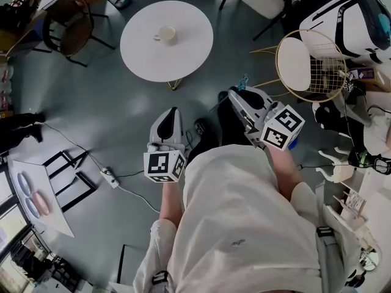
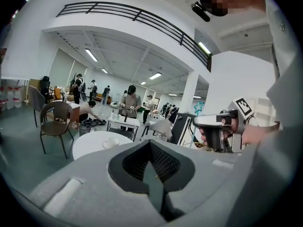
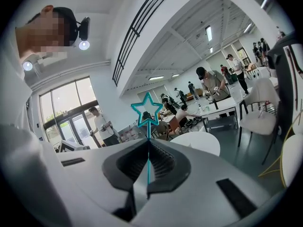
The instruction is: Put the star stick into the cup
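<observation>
The teal star stick [image 3: 147, 111] stands upright between the jaws of my right gripper [image 3: 148, 142], which is shut on its thin stem. From the head view its star [image 1: 243, 80] shows just beyond my right gripper [image 1: 236, 94]. A white cup [image 1: 166, 34] sits on the round white table [image 1: 183, 54] ahead of both grippers. My left gripper [image 1: 173, 111] is held over the floor, shut with nothing in it. In the left gripper view, the cup [image 2: 111, 142] lies beyond that gripper [image 2: 150, 143], and the star [image 2: 199, 109] shows at the right.
A gold wire chair [image 1: 311, 63] stands at the right and a brown chair [image 1: 70, 26] at the far left. A power strip [image 1: 110, 177] with its cable lies on the grey floor. Several people stand at tables far off [image 2: 128, 103].
</observation>
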`<state>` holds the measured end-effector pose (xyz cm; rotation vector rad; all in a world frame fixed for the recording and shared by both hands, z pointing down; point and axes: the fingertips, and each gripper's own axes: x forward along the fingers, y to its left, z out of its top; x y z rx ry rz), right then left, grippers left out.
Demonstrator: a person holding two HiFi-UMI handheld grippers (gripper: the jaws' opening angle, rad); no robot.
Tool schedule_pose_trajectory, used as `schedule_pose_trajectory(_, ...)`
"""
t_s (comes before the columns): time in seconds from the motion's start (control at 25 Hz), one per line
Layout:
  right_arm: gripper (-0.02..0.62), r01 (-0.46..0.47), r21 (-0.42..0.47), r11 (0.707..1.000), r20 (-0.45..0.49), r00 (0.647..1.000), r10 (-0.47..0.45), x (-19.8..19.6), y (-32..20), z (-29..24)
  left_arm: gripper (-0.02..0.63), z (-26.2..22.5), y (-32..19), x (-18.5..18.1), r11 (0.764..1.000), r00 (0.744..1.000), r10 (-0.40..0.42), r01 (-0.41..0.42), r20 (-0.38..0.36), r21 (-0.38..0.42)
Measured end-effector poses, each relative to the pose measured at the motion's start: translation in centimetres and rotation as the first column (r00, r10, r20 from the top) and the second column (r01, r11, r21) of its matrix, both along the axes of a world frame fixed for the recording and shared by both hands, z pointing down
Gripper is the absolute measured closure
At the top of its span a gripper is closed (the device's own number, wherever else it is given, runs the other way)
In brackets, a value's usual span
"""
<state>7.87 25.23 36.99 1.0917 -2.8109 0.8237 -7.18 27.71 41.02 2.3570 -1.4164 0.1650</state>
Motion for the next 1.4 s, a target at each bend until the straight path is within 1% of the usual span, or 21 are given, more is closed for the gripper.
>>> schedule_pose_trajectory(0.2, 0.581, 0.0, -0.007, 1.0, 0.009, 1.0, 0.0, 0.9, -1.8, 0.4, 0.595, -0.1, -1.4, 0.6, 1.0, 1.0, -0.013, 0.013, 0.006, -0.004)
schedule_pose_trajectory(0.52, 0.581, 0.055, 0.01, 0.998, 0.026, 0.998, -0.055, 2.6, -7.3, -0.3, 0.595, -1.2, -5.1, 1.8, 0.995, 0.995, -0.098, 0.098, 0.028, -0.004)
schedule_pose_trajectory(0.64, 0.581, 0.092, 0.02, 0.996, 0.049, 0.994, -0.092, 3.1, -9.5, -0.5, 0.595, -1.6, -6.6, 2.5, 0.992, 0.99, -0.129, 0.13, 0.047, -0.001)
schedule_pose_trajectory(0.76, 0.581, 0.126, 0.029, 0.992, 0.056, 0.99, -0.128, 3.7, -11.6, -0.5, 0.595, -2.0, -8.3, 3.1, 0.985, 0.984, -0.172, 0.172, 0.05, 0.007)
schedule_pose_trajectory(0.84, 0.581, 0.147, 0.033, 0.989, 0.06, 0.987, -0.149, 4.0, -12.9, -0.4, 0.595, -2.2, -9.3, 3.7, 0.983, 0.982, -0.184, 0.183, 0.053, 0.011)
schedule_pose_trajectory(1.0, 0.581, 0.204, 0.035, 0.978, 0.088, 0.975, -0.206, 4.6, -15.2, -0.5, 0.595, -2.7, -11.2, 5.7, 0.982, 0.979, -0.188, 0.188, 0.077, 0.009)
schedule_pose_trajectory(1.2, 0.581, 0.253, 0.027, 0.967, 0.104, 0.962, -0.254, 6.0, -17.9, -0.2, 0.595, -2.5, -13.1, 8.0, 0.972, 0.969, -0.233, 0.233, 0.082, 0.002)
schedule_pose_trajectory(1.4, 0.581, 0.347, -0.006, 0.938, 0.117, 0.932, -0.344, 6.4, -18.4, 0.9, 0.595, -1.8, -14.4, 9.5, 0.958, 0.954, -0.283, 0.286, 0.103, -0.016)
